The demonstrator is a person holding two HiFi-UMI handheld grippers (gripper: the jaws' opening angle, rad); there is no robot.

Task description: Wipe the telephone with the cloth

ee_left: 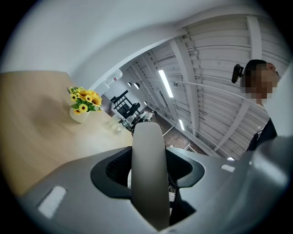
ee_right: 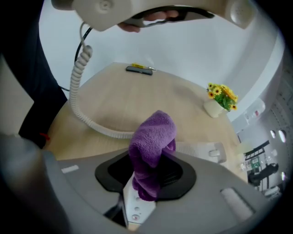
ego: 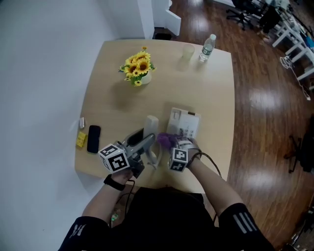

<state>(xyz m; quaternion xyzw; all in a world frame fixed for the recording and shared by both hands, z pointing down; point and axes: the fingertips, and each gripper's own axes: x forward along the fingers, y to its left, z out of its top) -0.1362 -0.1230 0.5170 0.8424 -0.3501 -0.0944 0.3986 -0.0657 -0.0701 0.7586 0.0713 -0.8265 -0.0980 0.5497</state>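
Note:
My left gripper (ego: 146, 143) is shut on the pale telephone handset (ego: 151, 128) and holds it lifted above the table; in the left gripper view the handset (ee_left: 149, 173) stands edge-on between the jaws. The right gripper (ego: 172, 146) is shut on a bunched purple cloth (ego: 166, 140) just right of the handset. In the right gripper view the cloth (ee_right: 152, 146) sticks up from the jaws, the handset (ee_right: 160, 11) hangs overhead, and its coiled cord (ee_right: 81, 87) loops down to the table. The white telephone base (ego: 185, 122) lies beyond the cloth.
A vase of sunflowers (ego: 138, 68) stands at the table's far left. A water bottle (ego: 207, 47) and a clear cup (ego: 188, 51) stand at the far edge. A black phone (ego: 93, 138) and a yellow item (ego: 81, 139) lie near the left edge.

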